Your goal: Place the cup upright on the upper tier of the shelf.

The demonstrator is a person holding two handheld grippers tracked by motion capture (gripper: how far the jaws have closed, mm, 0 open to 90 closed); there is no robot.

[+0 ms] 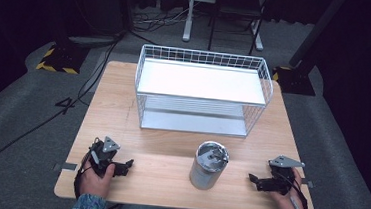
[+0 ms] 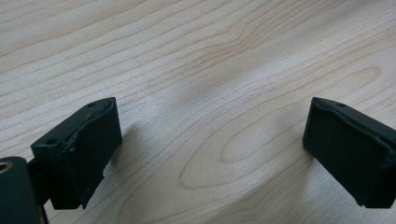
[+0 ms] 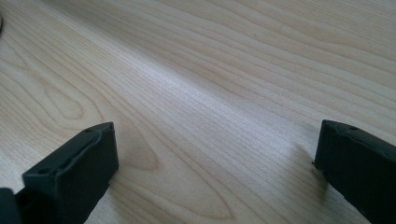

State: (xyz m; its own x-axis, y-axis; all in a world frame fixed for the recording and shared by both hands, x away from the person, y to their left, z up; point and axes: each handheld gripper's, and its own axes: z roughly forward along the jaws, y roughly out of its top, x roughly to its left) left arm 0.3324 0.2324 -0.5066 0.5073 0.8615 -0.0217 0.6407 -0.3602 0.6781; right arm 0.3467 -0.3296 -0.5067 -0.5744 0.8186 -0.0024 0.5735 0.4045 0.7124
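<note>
A silver metal can [image 1: 209, 164] with a shiny lid stands upright on the wooden table [image 1: 118, 99], near its front edge and a little right of centre. Behind it stands a white wire two-tier shelf rack [image 1: 202, 91]. My left gripper [image 1: 127, 165] rests low on the table at the front left, well left of the can. Its jaws are wide apart over bare wood in the left gripper view [image 2: 212, 140]. At the front right my right gripper [image 1: 254, 180] lies right of the can, open too, with nothing between its jaws [image 3: 215, 168].
Beyond the table lies grey carpet with black cables [image 1: 47, 118], a yellow-and-black striped stand base [image 1: 56, 64] at the back left and metal furniture legs [image 1: 187, 19] at the back. The table's front edge runs close under both hands.
</note>
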